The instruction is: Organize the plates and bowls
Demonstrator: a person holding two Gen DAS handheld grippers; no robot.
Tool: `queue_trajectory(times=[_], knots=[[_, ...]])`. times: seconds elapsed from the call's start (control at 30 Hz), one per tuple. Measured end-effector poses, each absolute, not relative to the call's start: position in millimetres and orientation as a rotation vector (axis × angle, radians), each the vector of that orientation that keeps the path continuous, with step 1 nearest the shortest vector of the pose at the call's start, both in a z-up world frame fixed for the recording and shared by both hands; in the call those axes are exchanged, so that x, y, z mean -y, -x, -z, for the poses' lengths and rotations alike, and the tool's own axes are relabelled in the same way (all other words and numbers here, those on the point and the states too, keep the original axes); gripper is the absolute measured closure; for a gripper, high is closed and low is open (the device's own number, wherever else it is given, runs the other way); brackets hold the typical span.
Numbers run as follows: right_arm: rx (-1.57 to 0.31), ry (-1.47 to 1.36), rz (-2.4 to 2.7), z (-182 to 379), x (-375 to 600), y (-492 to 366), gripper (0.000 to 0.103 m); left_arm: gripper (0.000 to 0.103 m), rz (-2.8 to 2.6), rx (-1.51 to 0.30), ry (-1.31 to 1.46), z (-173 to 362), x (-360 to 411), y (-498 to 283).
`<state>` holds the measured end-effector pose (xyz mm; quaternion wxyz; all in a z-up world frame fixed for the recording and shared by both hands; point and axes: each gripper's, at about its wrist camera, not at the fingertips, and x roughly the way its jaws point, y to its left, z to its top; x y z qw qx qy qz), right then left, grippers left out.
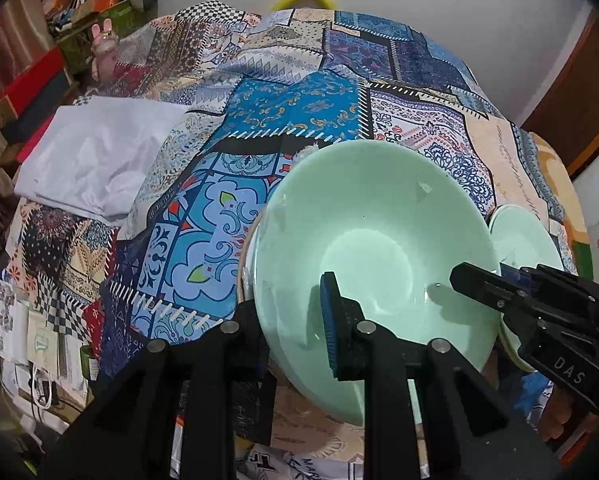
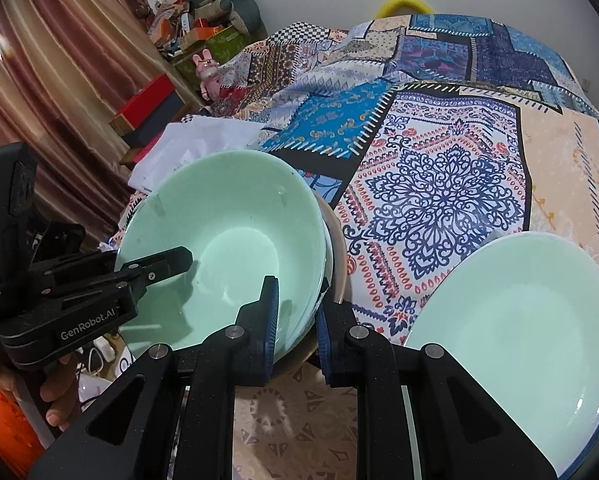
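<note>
Green bowls: 1 clearly on top (image 2: 227, 240), w/ at least 1 more dish nested under it, exact no. unclear; green plates: 1 (image 2: 519, 328); hand-held grippers: 2, left (image 2: 171, 266) & right (image 2: 297, 320); patchwork quilts: 1 (image 2: 431, 184); white cloths: 1 (image 1: 95, 156); pink rabbit figures: 1 (image 2: 208, 69).

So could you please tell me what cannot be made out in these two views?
- What lies beneath the pale green ceramic bowl: both views, the bowl covers all but some rims.
- The left gripper's outer finger: left wrist view, behind the bowl's wall.
- The flat green plate: cut by the right wrist view's edge.
</note>
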<state>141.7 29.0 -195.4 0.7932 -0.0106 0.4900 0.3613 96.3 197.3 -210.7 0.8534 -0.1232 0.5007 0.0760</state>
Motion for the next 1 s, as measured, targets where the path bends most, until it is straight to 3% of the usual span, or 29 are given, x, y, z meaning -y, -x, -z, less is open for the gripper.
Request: queue_trajectory(times=[0.7,0.87,1.0], knots=[[-1.036,0.052,-0.766,194,-22,-139,0.084,0.081,-0.164,-1.031,0.306,195,-206,-90],[-1.015,0.064,-0.762,187,-19,-139,0.084,0.061,-0.157,-0.986,0.257,187,-203,-81],[-1.008,0.059,-0.754,186,-17,-140,0.077,0.061,-0.164,-0.984,0.265,188,-208,-77]])
